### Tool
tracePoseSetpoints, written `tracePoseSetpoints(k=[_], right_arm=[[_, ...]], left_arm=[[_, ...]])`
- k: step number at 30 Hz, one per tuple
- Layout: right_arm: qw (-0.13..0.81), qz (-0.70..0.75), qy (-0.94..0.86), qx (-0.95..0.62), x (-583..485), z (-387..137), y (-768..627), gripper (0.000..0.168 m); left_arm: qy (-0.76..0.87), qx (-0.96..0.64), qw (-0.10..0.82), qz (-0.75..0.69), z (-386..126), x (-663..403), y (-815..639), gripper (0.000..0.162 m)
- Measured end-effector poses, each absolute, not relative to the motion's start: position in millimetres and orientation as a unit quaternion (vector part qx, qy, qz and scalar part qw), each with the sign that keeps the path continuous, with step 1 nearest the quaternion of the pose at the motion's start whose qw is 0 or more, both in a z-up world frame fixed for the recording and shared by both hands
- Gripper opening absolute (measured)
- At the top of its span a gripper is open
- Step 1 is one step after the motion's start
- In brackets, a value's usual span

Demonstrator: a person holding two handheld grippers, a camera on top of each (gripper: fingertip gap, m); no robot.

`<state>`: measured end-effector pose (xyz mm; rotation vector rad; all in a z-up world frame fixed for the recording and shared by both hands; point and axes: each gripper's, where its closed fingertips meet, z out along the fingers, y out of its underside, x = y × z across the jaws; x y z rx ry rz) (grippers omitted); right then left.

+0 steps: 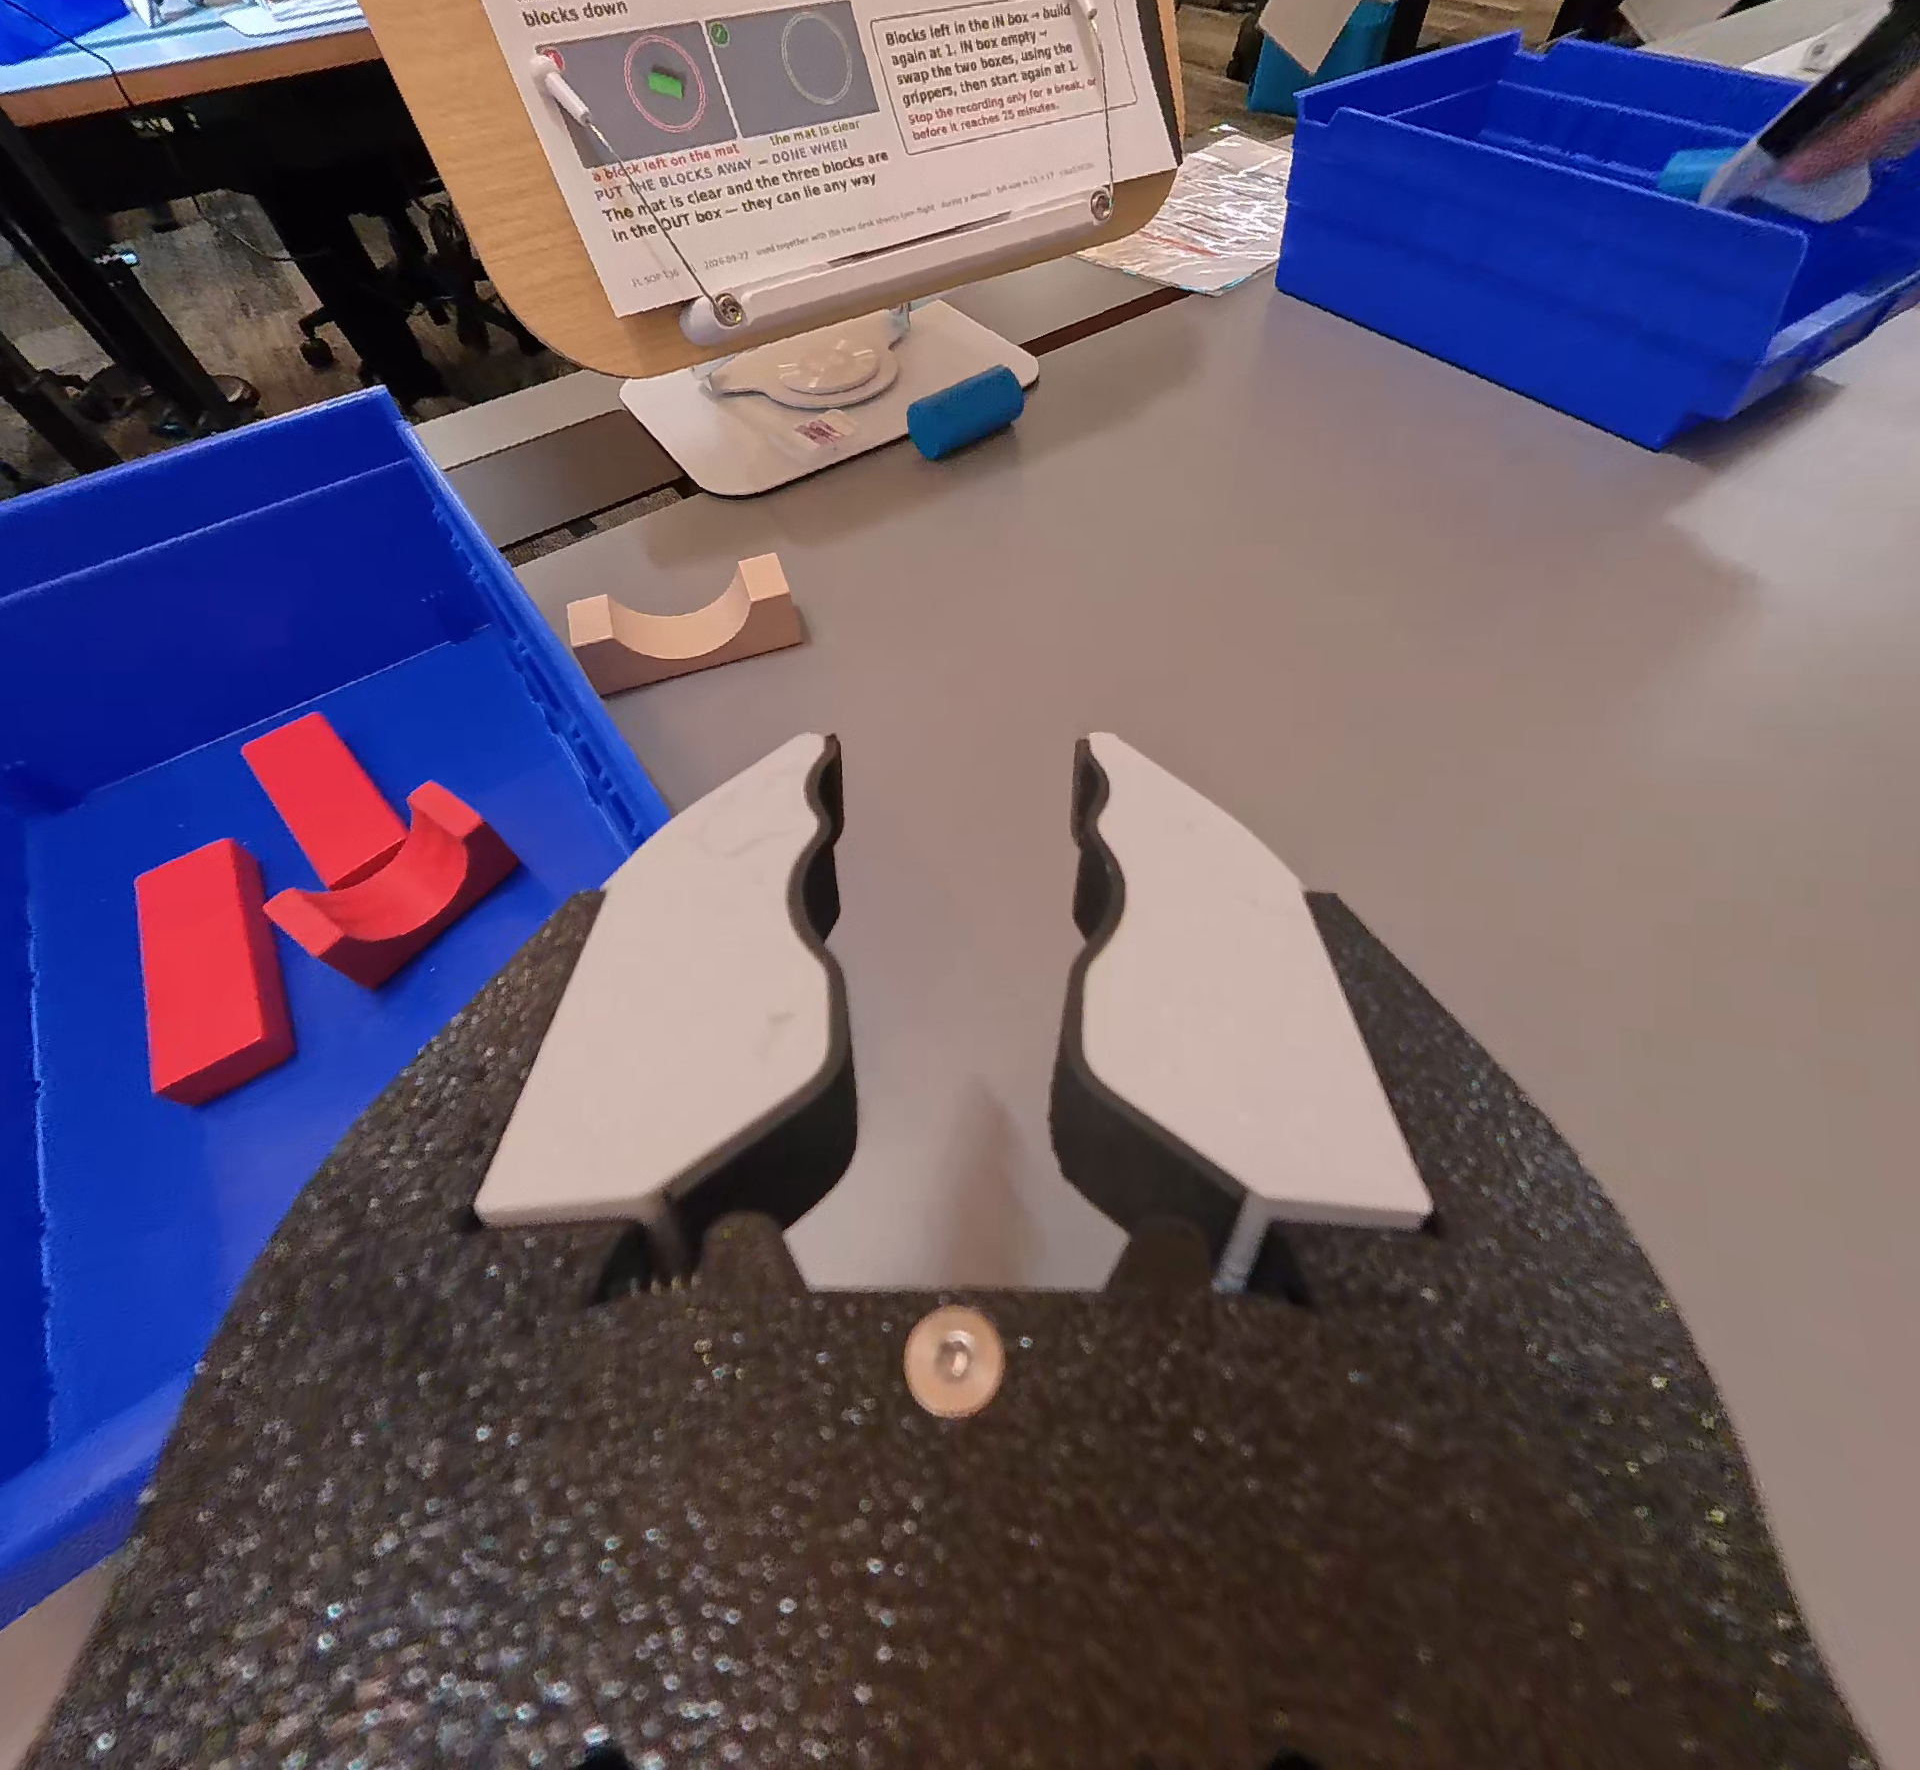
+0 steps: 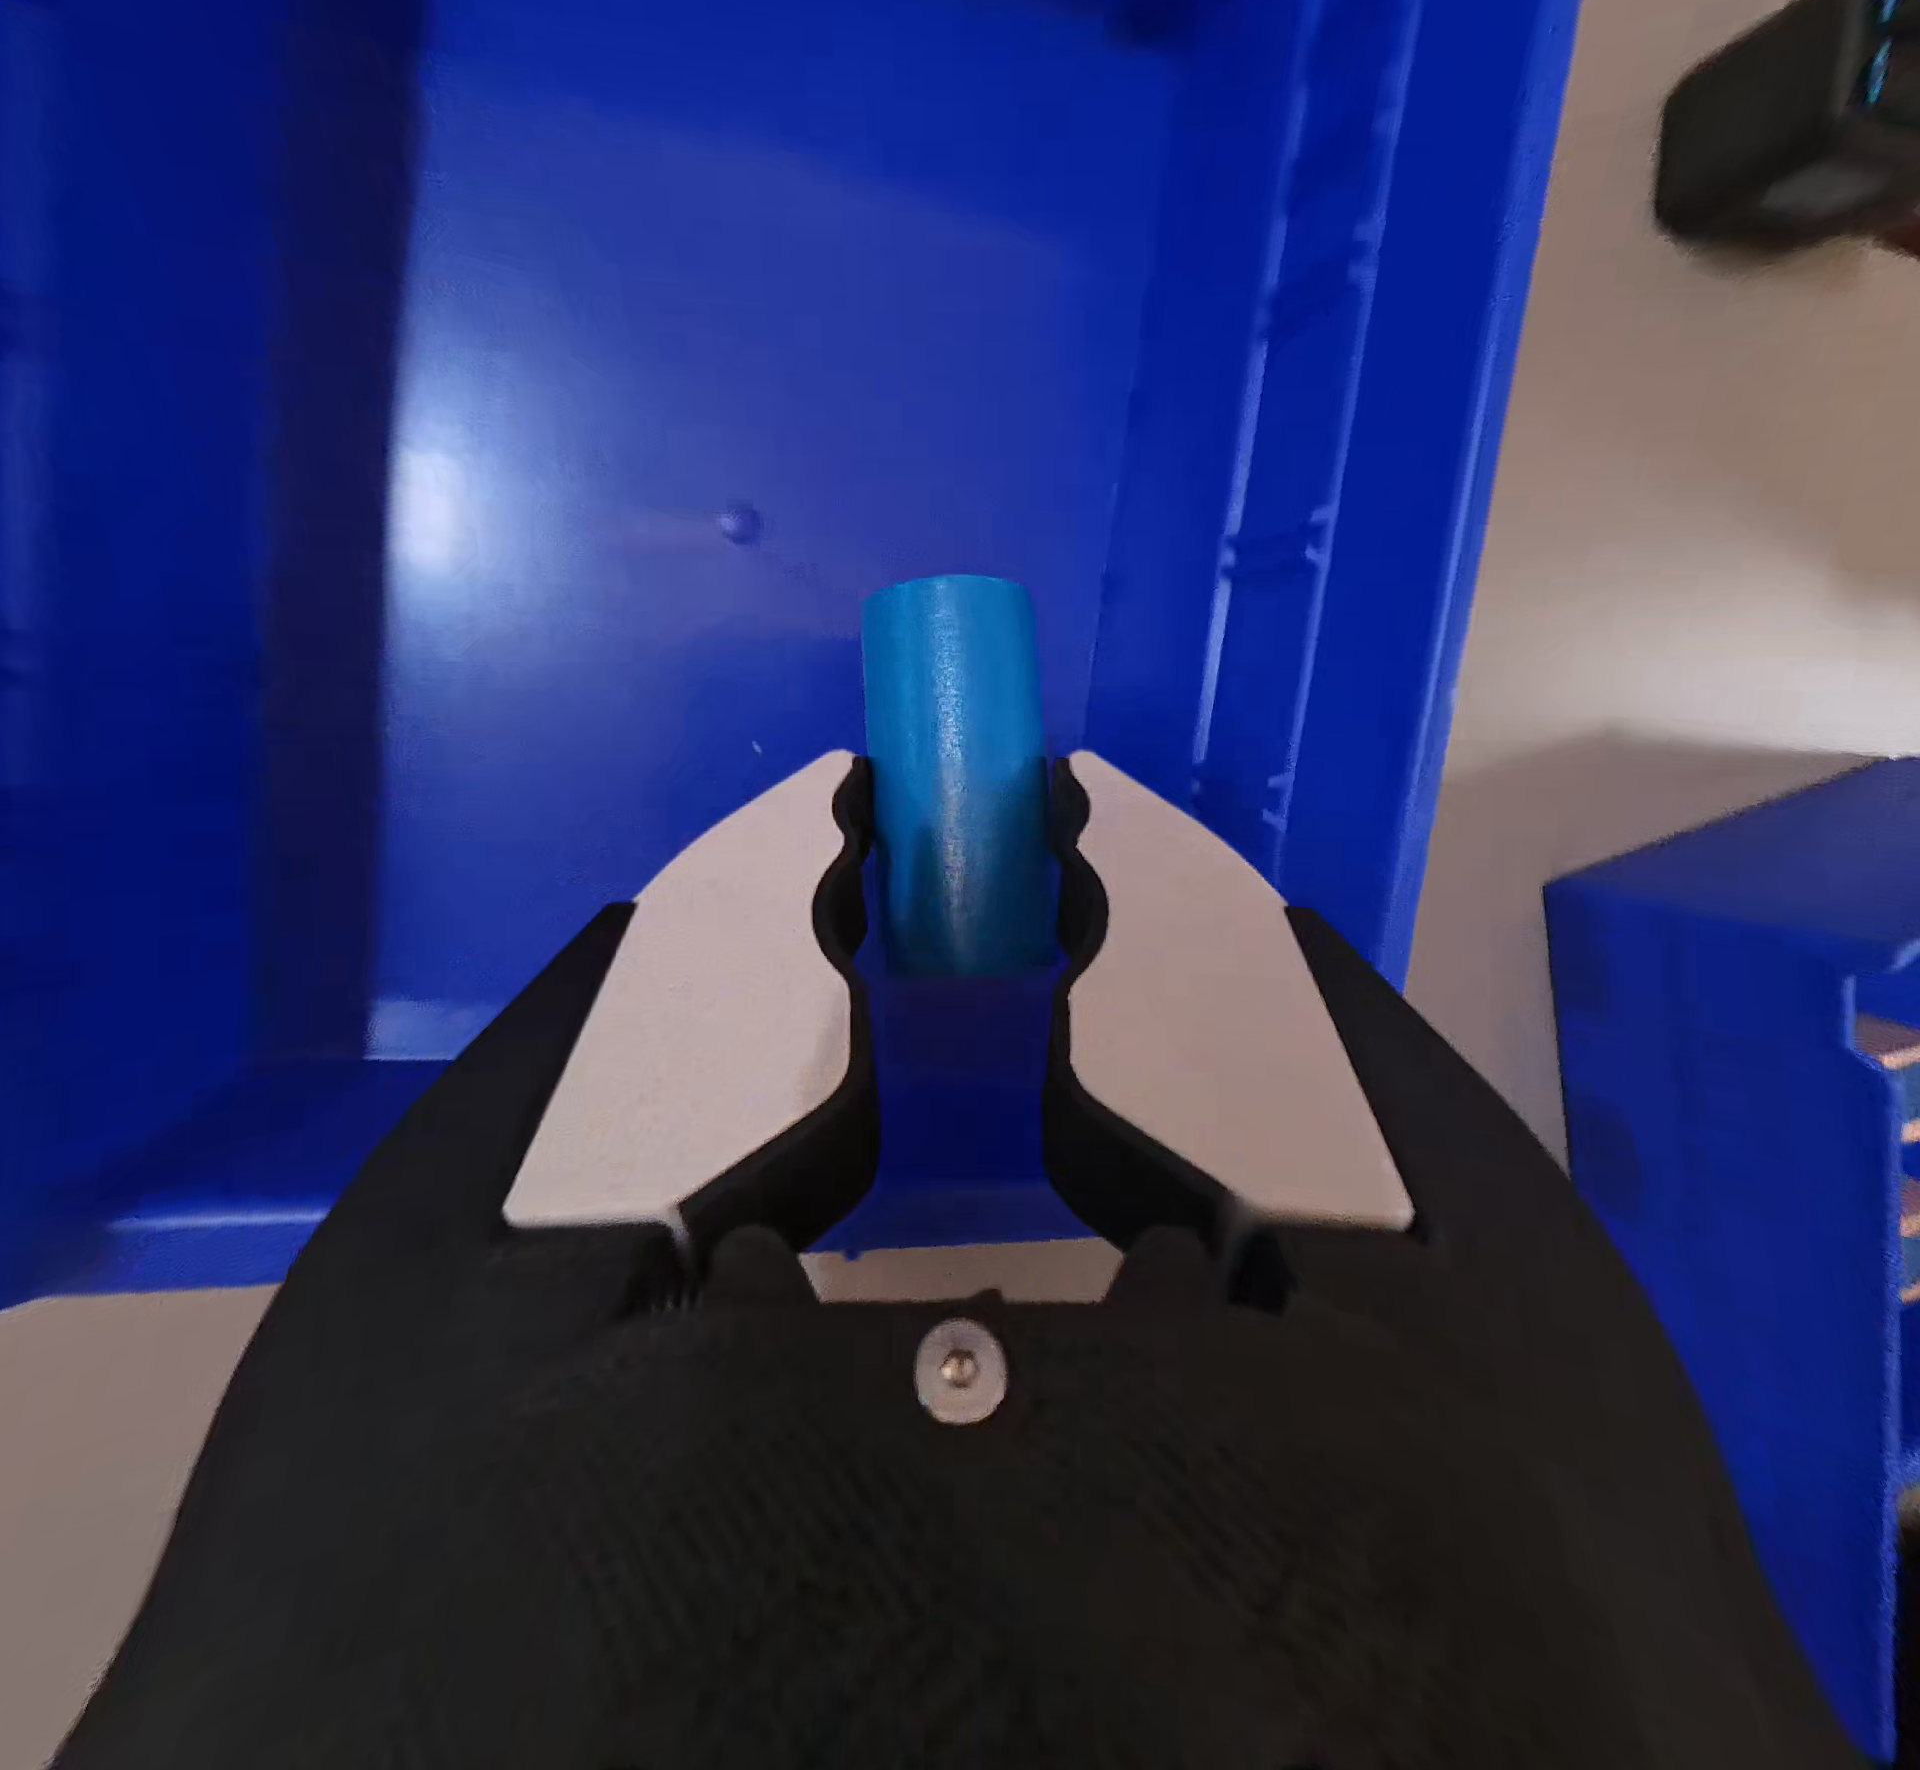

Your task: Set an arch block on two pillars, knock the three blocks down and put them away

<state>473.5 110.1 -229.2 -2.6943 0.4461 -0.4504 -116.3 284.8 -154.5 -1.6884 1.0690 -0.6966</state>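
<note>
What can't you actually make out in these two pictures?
- Right wrist view: the lower end of the blue cylinder, hidden between the right gripper jaws.
- Left wrist view: the right gripper and its load are blurred and cut by the picture's right edge over the far blue bin.
- Left wrist view: the near blue bin runs off the left edge.

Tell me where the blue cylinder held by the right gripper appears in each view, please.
Left wrist view: far right, upper part; the blue cylinder shows blurred in the right gripper over the blue bin.
Right wrist view: centre, between the fingertips.
Shared landmark: that blue bin.
</note>
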Motion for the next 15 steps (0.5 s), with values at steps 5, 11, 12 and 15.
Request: tracePoseSetpoints(k=[5,11,12,15], right_arm=[[0.145,-0.171,0.156,-0.962,482.3,-255.2,91.4,0.035],[0.118,-0.158,0.154,-0.968,480.5,-272.1,86.6,0.034],[0.111,-0.158,0.155,-0.969,481.2,-275.0,85.0,0.035],[0.098,-0.172,0.141,-0.970,482.6,-278.0,83.8,0.035]], left_arm=[[0.442,-0.696,0.489,-0.284,-155.5,-114.2,284.6,0.042],[0.450,-0.695,0.482,-0.287,-159.9,-107.3,281.0,0.041],[0.451,-0.696,0.480,-0.286,-160.7,-106.4,280.4,0.041],[0.456,-0.694,0.479,-0.284,-161.3,-105.1,278.4,0.041]])
